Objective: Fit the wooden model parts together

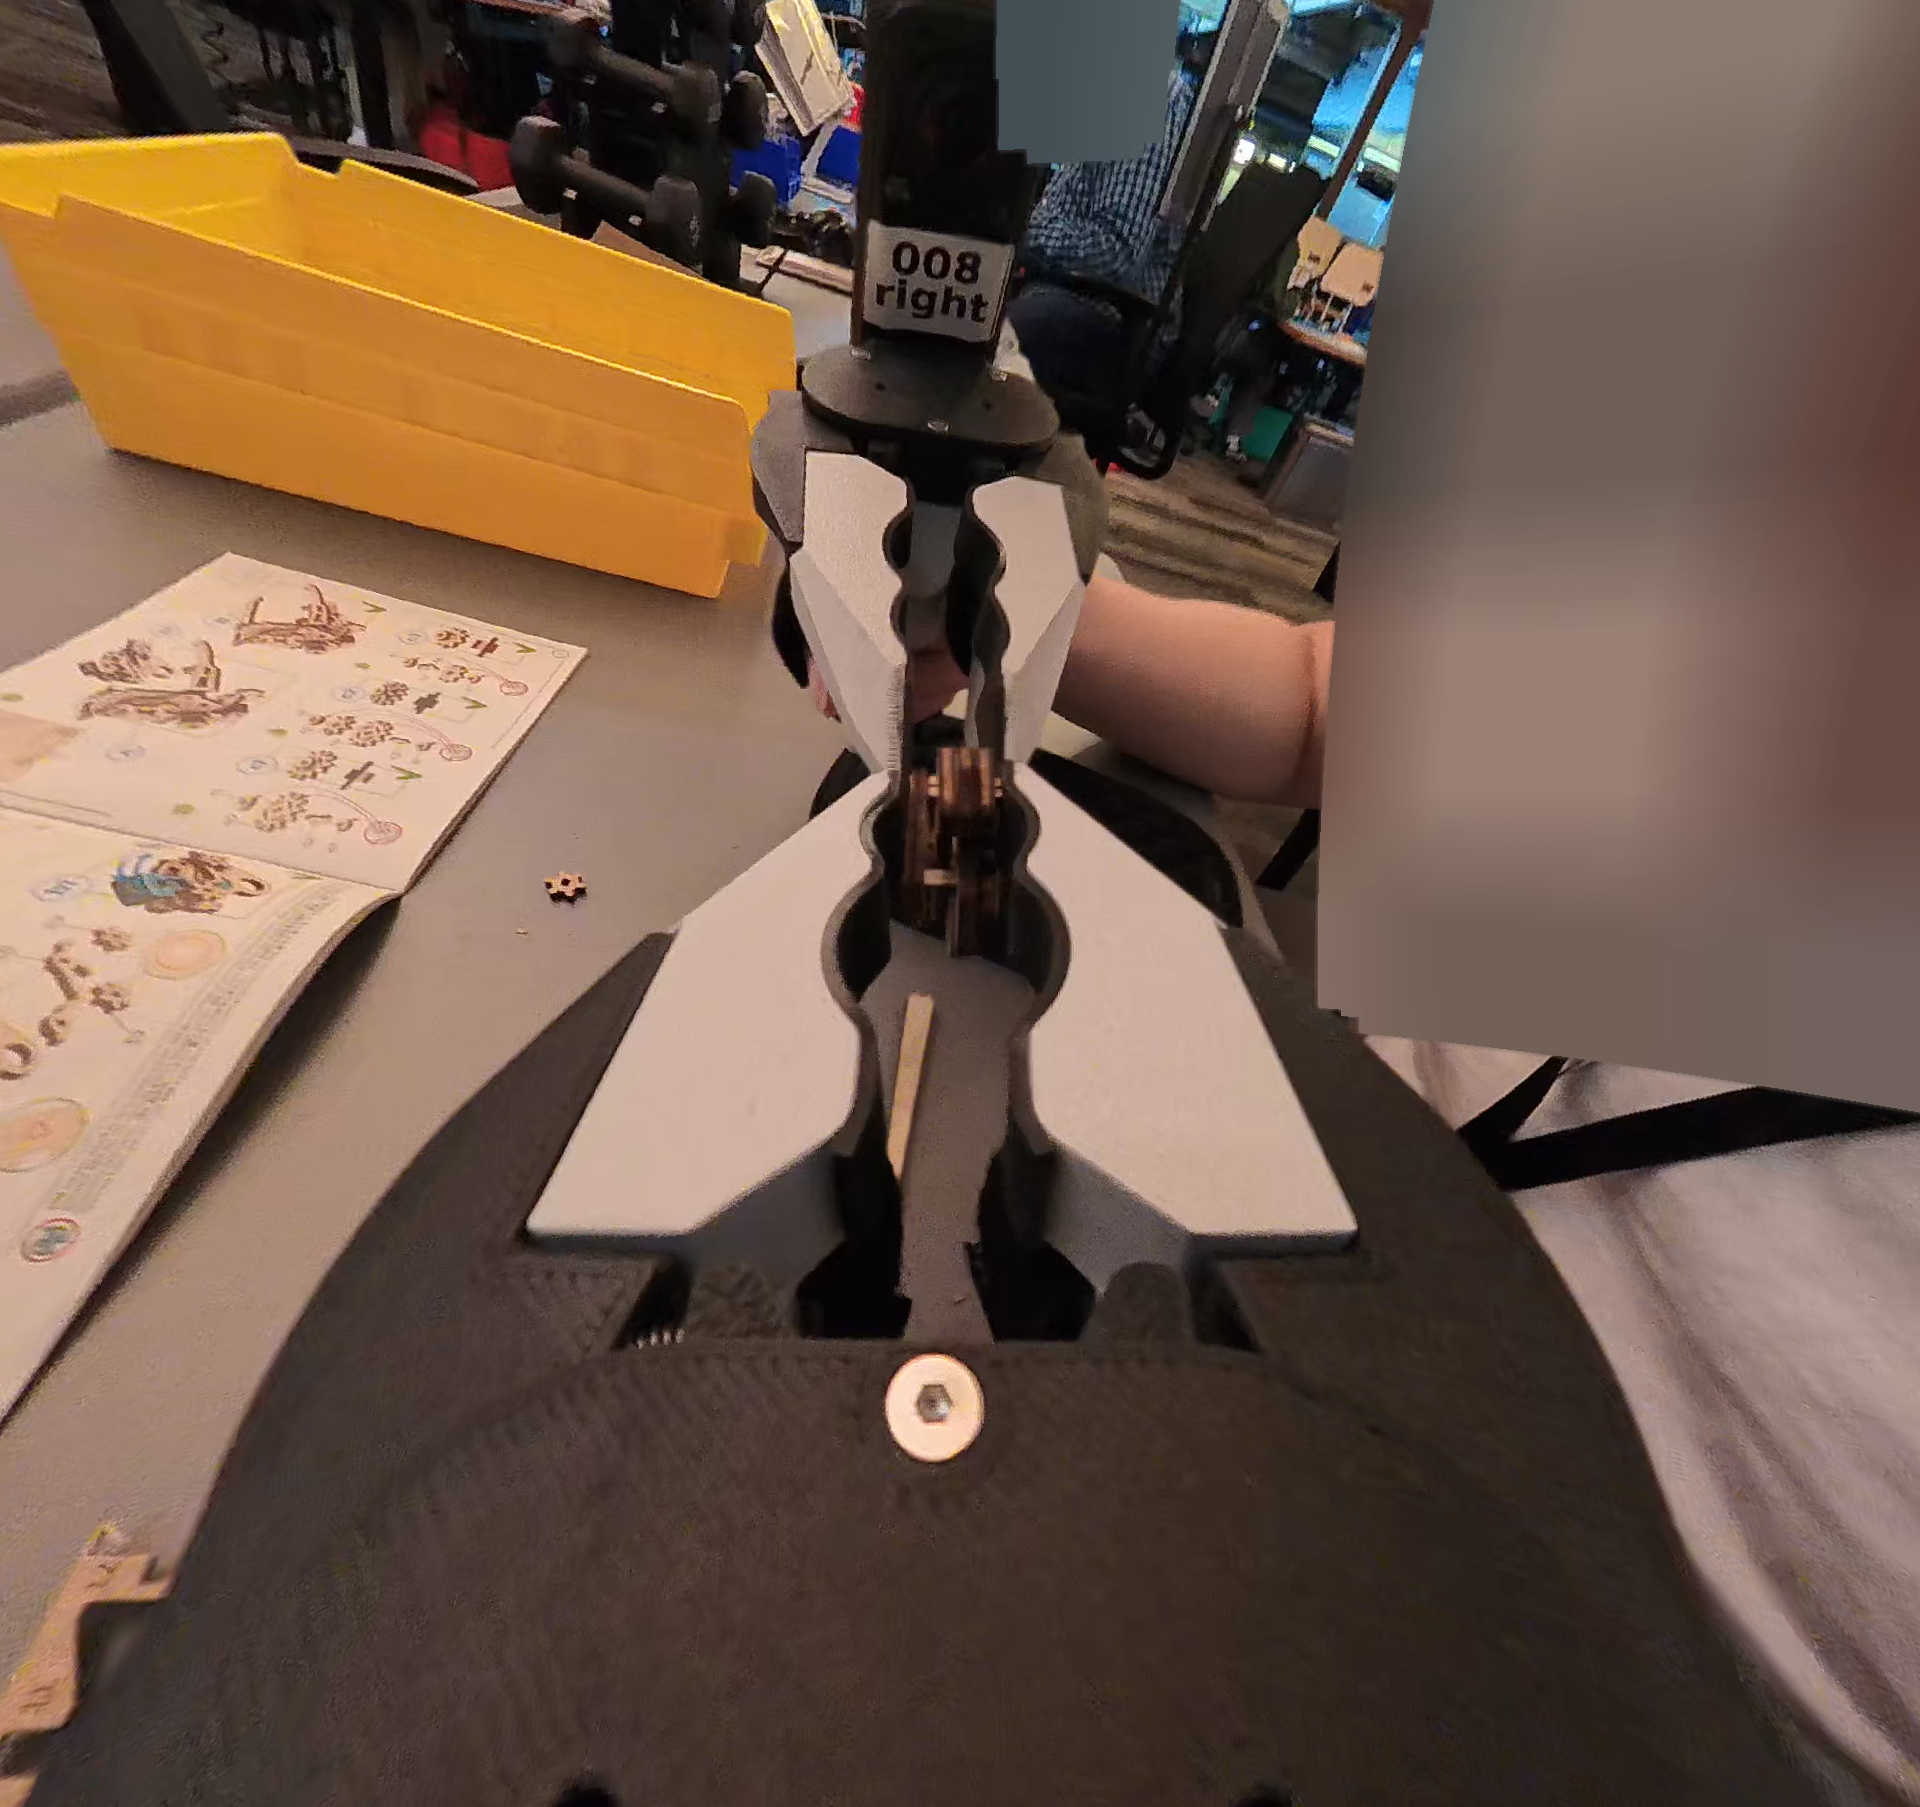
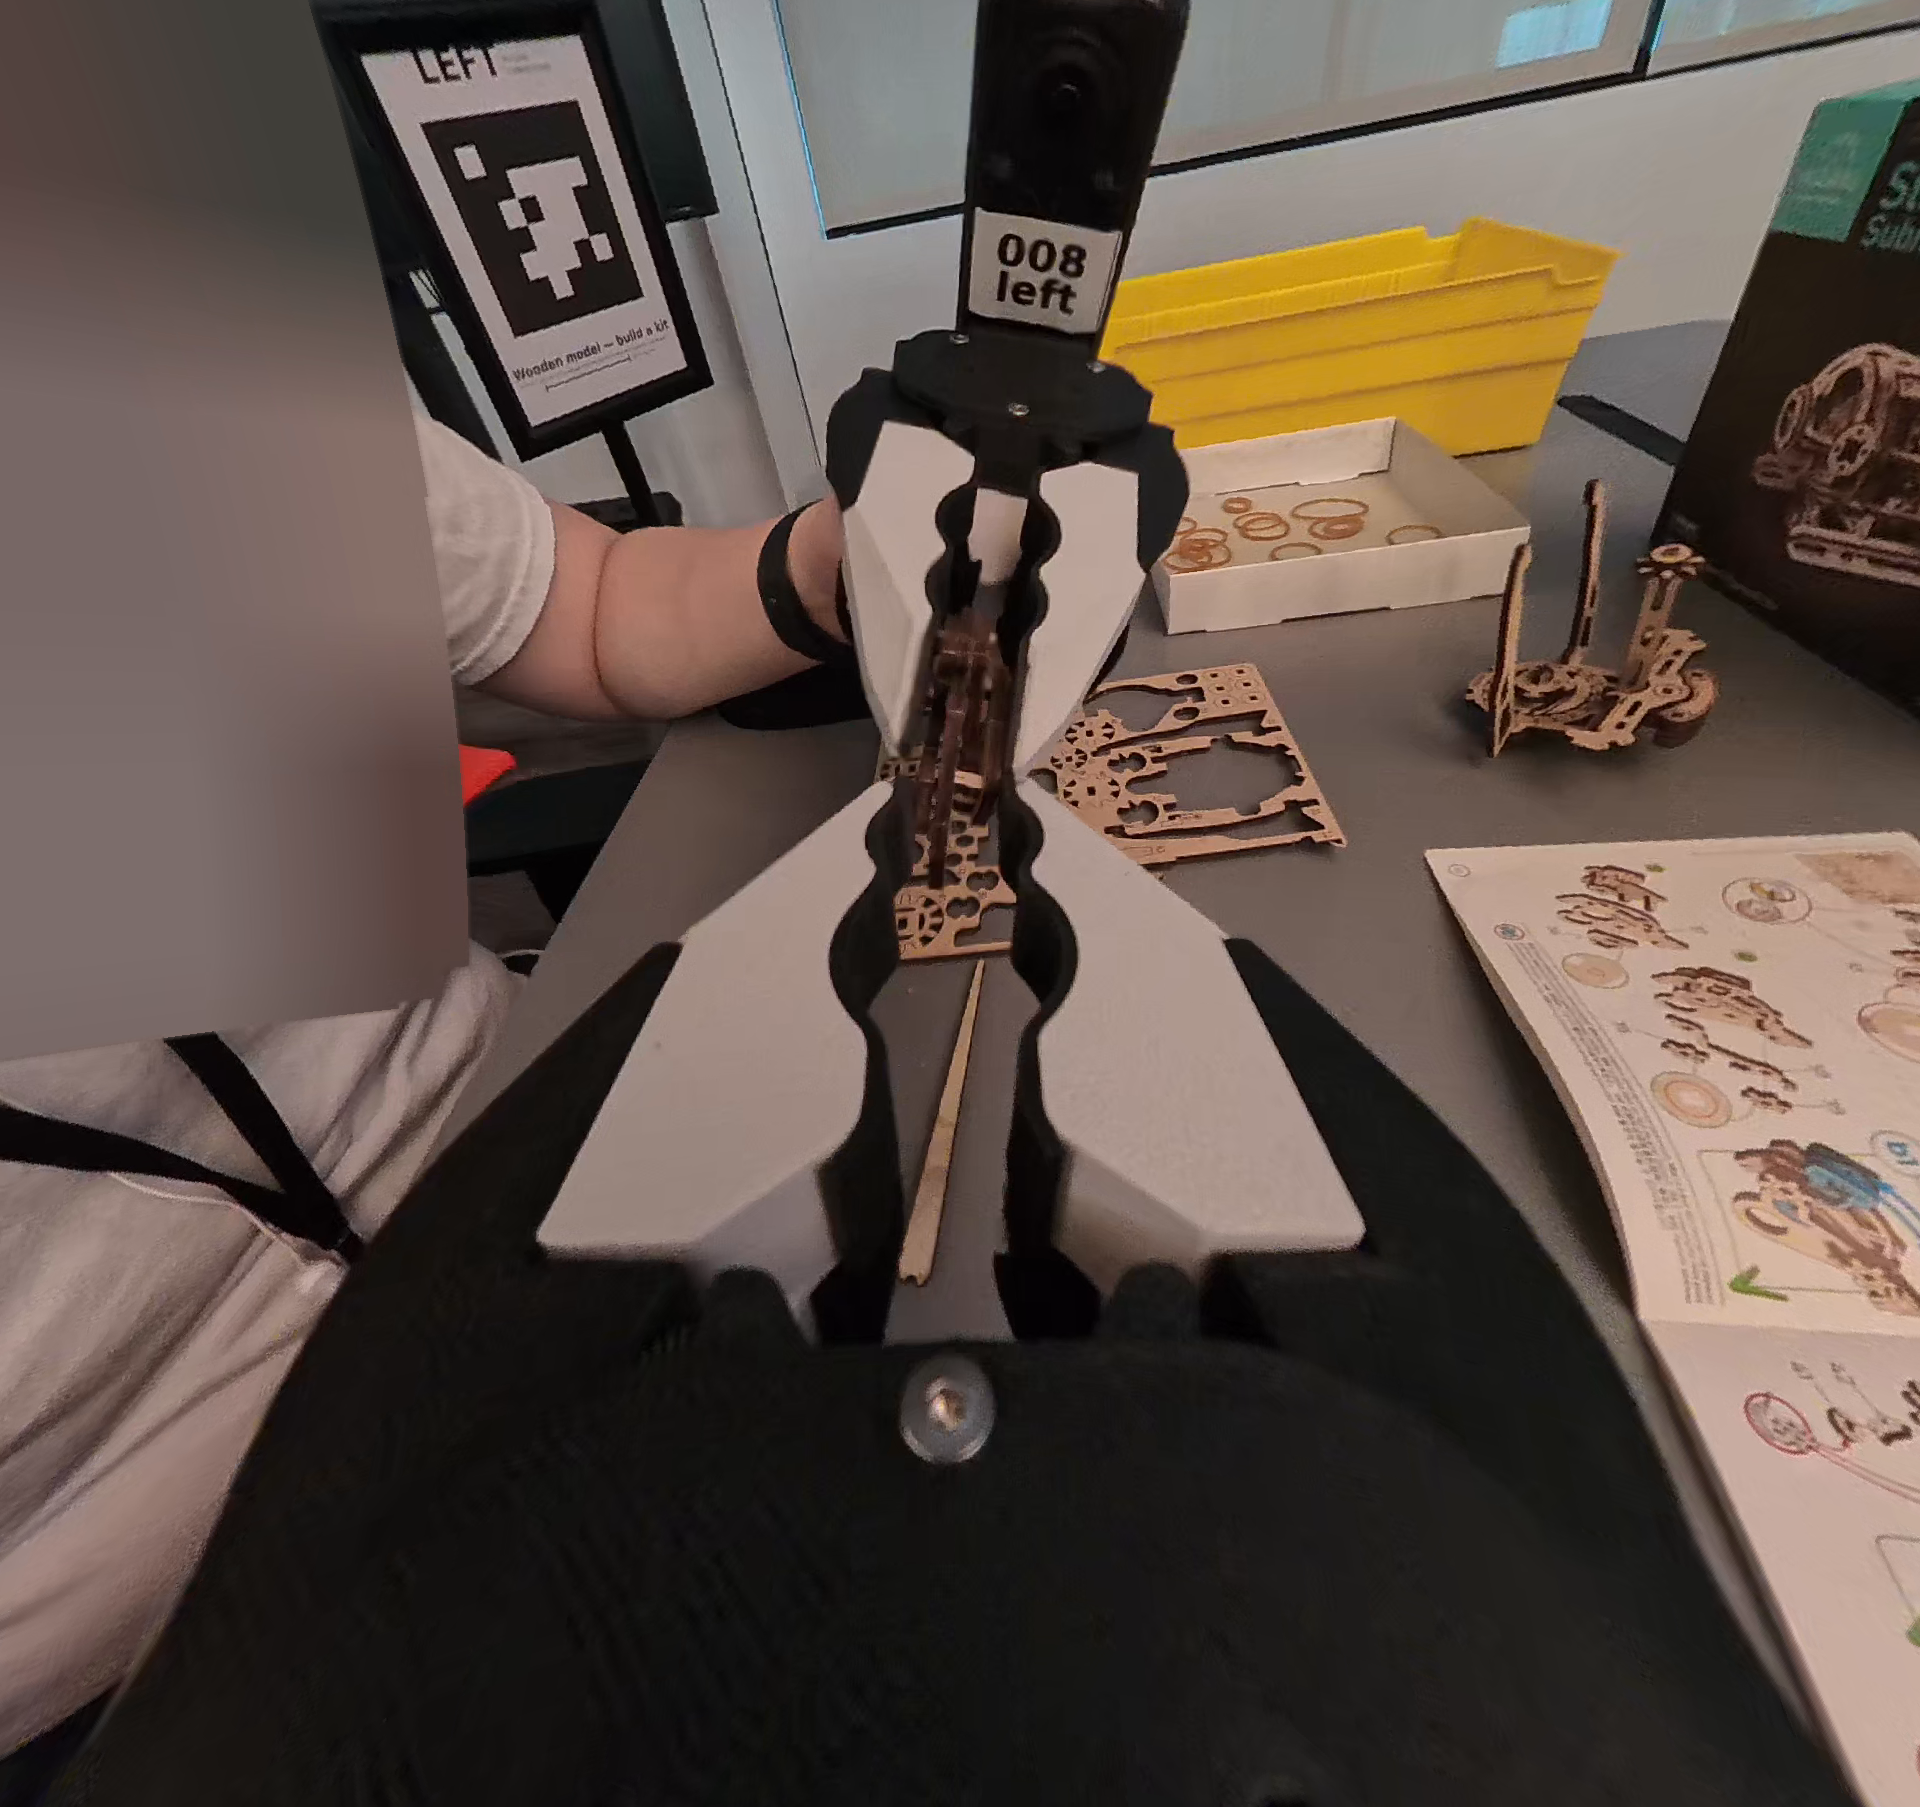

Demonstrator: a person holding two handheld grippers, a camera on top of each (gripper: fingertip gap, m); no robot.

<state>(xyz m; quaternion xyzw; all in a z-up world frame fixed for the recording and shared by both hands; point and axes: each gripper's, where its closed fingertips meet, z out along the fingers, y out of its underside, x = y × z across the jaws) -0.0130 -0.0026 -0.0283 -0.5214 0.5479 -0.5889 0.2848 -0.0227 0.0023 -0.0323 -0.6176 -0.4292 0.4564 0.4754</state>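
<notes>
My two tongs meet tip to tip above the grey surface (image 1: 644,801). Between them sits the model (image 1: 956,858), a small dark-brown cluster of thin laser-cut wooden plates standing on edge. Its long axis runs along both tongs' fingers. The left tongs (image 1: 951,822) and the right tongs (image 2: 951,801) are each closed on it from opposite ends.

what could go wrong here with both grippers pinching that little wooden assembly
1. The left gripper and right gripper meet tip to tip on the small wooden assembly, held above the table. Uneven squeezing or twisting could crack the thin parts.
2. If either grip slips, it may drop near the table edge and fall.
3. The tiny loose gear could get knocked away.
</notes>
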